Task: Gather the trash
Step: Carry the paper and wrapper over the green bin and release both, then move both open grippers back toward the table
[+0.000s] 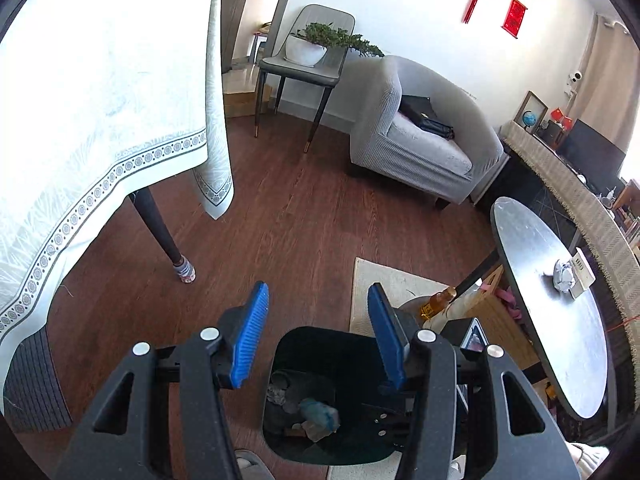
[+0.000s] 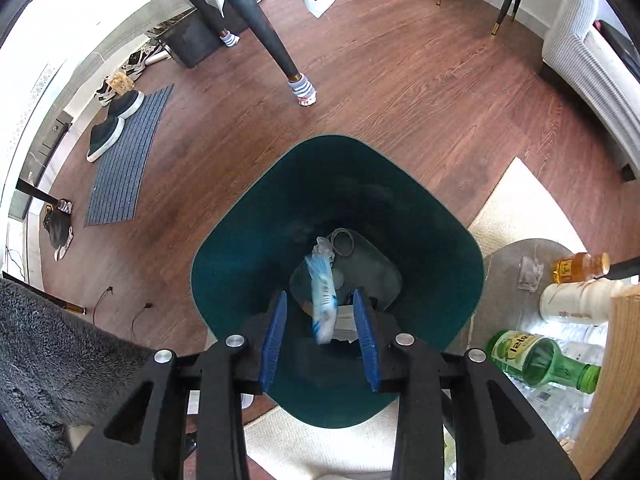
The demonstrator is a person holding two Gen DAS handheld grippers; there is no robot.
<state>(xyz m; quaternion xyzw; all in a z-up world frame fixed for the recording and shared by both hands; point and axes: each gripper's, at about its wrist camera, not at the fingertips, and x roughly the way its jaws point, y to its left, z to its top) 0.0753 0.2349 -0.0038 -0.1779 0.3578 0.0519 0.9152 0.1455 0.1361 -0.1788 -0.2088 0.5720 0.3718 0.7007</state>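
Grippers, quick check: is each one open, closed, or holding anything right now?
Left gripper: open, empty, above the bin.
Right gripper: open; a blue-and-white wrapper sits between the pads over the bin, not pressed.

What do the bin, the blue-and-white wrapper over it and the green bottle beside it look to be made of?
Bin: probably moulded plastic, dark teal with a smooth matte wall and rounded corners. Wrapper: seemingly thin printed plastic film, crinkled and slightly glossy; it is blurred, so uncertain. Green bottle: likely glass, translucent with bright reflections, carrying a paper-like label.
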